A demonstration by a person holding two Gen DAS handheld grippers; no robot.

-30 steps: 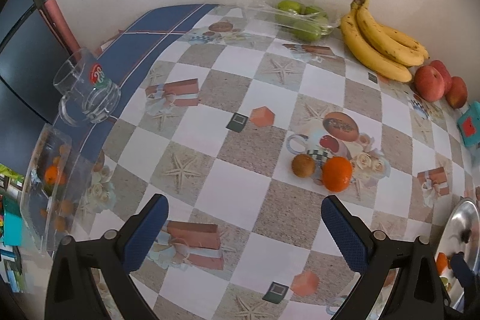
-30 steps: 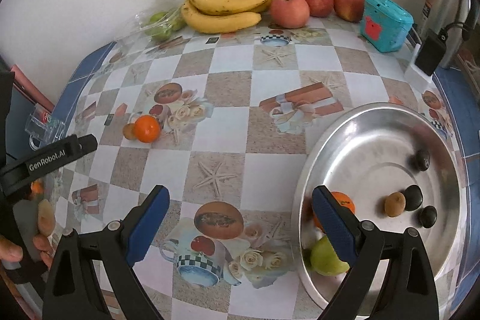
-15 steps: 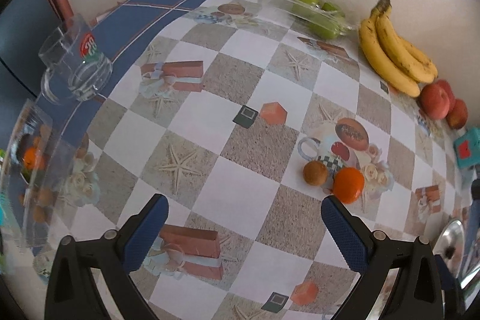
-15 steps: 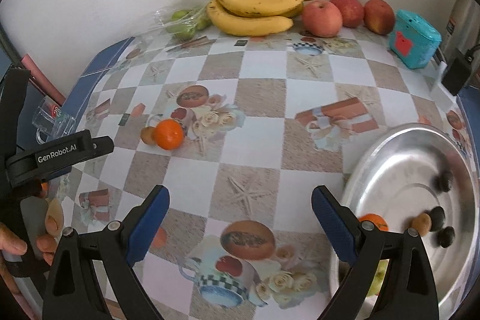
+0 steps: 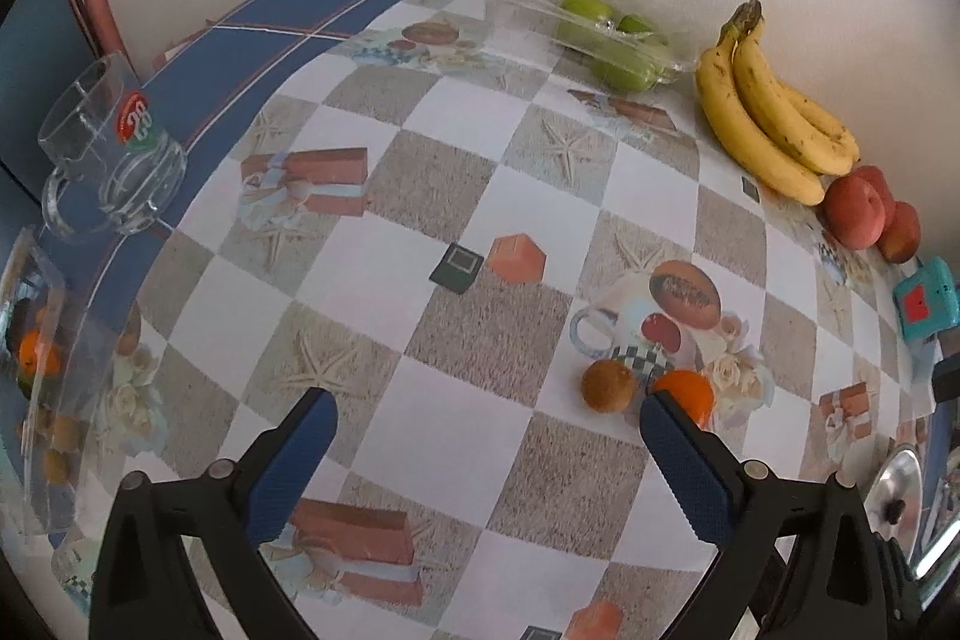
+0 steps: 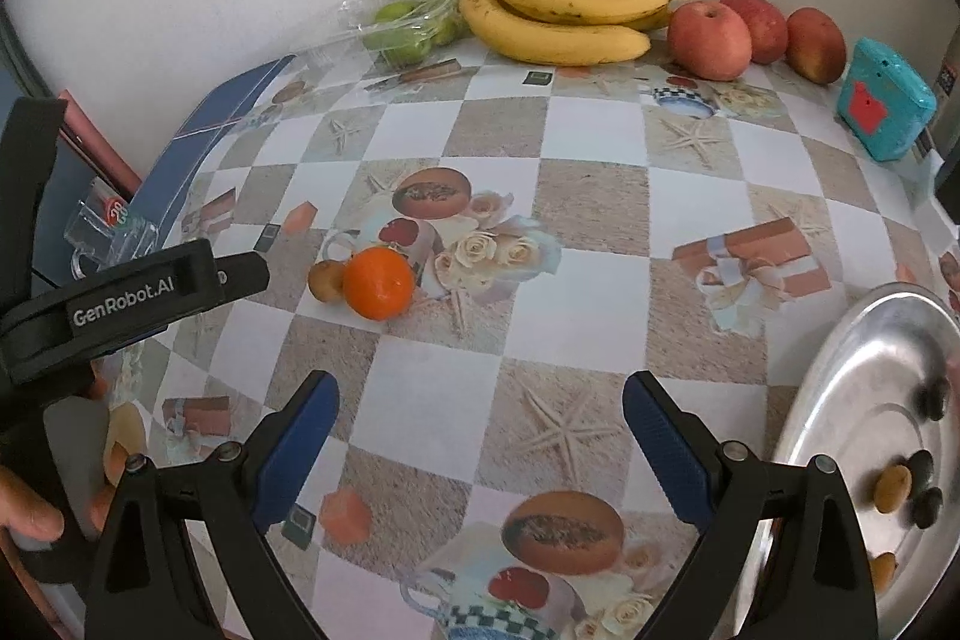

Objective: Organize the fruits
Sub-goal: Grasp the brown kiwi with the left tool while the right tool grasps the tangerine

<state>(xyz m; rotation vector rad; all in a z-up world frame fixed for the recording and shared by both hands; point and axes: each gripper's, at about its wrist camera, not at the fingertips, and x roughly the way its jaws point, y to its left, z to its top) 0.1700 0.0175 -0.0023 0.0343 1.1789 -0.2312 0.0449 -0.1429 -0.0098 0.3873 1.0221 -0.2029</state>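
An orange (image 6: 379,282) and a small brown kiwi (image 6: 325,281) lie touching on the patterned tablecloth; in the left wrist view the kiwi (image 5: 608,385) shows beside the orange (image 5: 687,395), partly behind my right finger. My left gripper (image 5: 486,439) is open and empty, just short of them. My right gripper (image 6: 477,421) is open and empty too, nearer the table's front. A metal tray (image 6: 840,400) at the right holds several small fruits. Bananas (image 6: 564,16), apples (image 6: 709,39) and bagged green fruit (image 6: 401,31) line the wall.
A glass mug (image 5: 111,148) stands at the table's left edge by a clear plastic container (image 5: 42,388) with fruit. A teal box (image 6: 885,106) sits at the right by the wall. A person's hand (image 6: 30,514) holds the left gripper's handle.
Both grippers have moved left and forward: the tray has slid toward the right edge of the right view, and the orange and kiwi now sit closer to the left gripper's right finger.
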